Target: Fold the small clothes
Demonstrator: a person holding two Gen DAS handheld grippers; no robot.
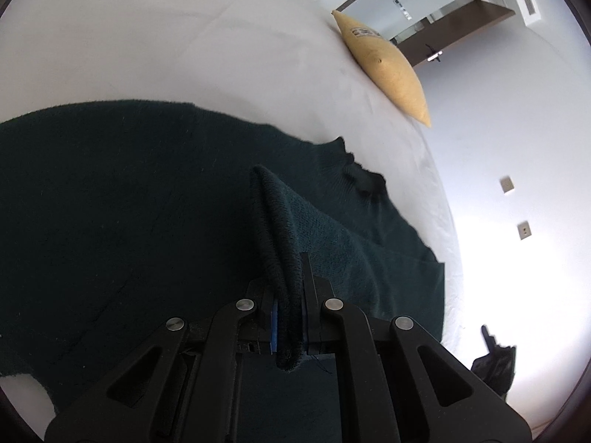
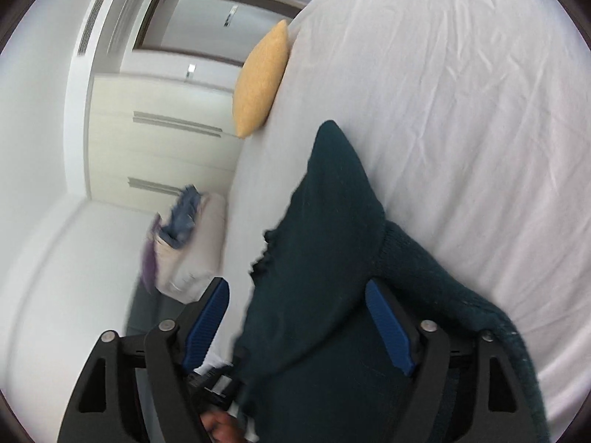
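A dark green knitted sweater (image 1: pixel 122 203) lies spread on a white bed (image 1: pixel 147 44). My left gripper (image 1: pixel 290 295) is shut on a raised fold of the sweater's edge, which hangs down between the jaws. In the right wrist view the sweater (image 2: pixel 332 251) drapes over the bed (image 2: pixel 461 110) edge and passes between my right gripper's blue pads (image 2: pixel 388 328). My right gripper (image 2: pixel 295 317) is open wide, with the cloth lying loose between the fingers.
A yellow cushion (image 1: pixel 384 70) (image 2: pixel 260 81) leans at the head of the bed. A pale basket with jeans and purple cloth (image 2: pixel 181 236) stands on the floor beside the bed. White wardrobe doors (image 2: pixel 162 140) and a doorway are behind. A dark object (image 1: pixel 495 361) is on the floor.
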